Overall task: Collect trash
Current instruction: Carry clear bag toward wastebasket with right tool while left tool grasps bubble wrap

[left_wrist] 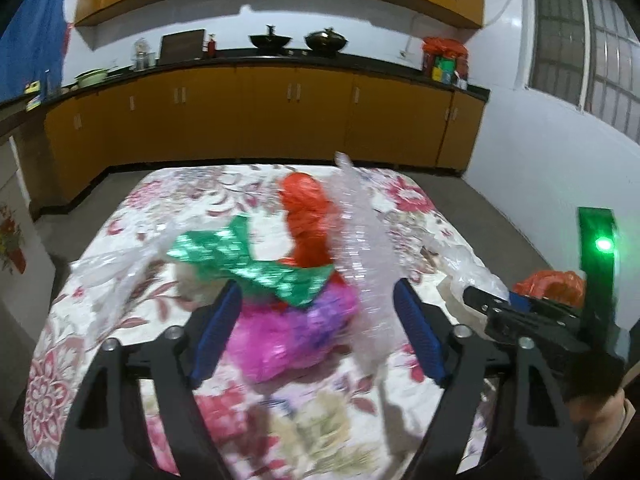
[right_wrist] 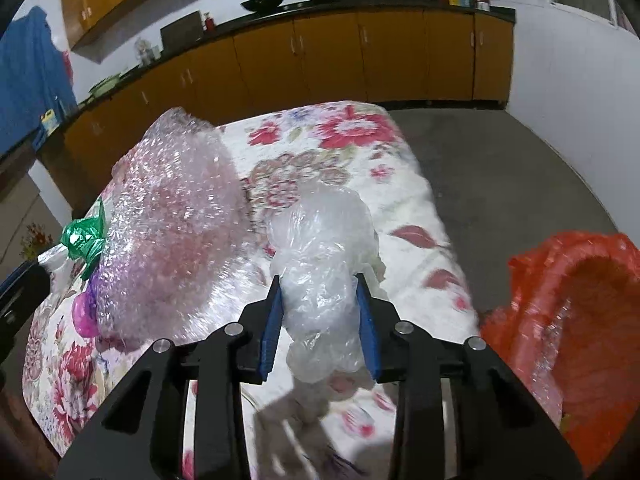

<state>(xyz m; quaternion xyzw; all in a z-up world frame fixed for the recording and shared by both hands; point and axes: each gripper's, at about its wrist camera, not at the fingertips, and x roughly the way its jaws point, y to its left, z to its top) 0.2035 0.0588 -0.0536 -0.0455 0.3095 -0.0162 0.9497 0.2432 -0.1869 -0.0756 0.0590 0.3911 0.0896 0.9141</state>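
Squeezing in on the crumpled clear plastic bag (right_wrist: pixel 324 280), the right tongs (right_wrist: pixel 320 328) have it between their pads on the floral-covered desk (right_wrist: pixel 400 184); its long axis runs away along the fingers; left tongs (left_wrist: pixel 316 332), released, straddle the magenta wrapper (left_wrist: pixel 288 336)

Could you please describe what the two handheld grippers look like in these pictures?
Both the left gripper and the right gripper have black angular arms with silver bolts and ribbed blue pads. The right one, seen from the left, carries a green light.
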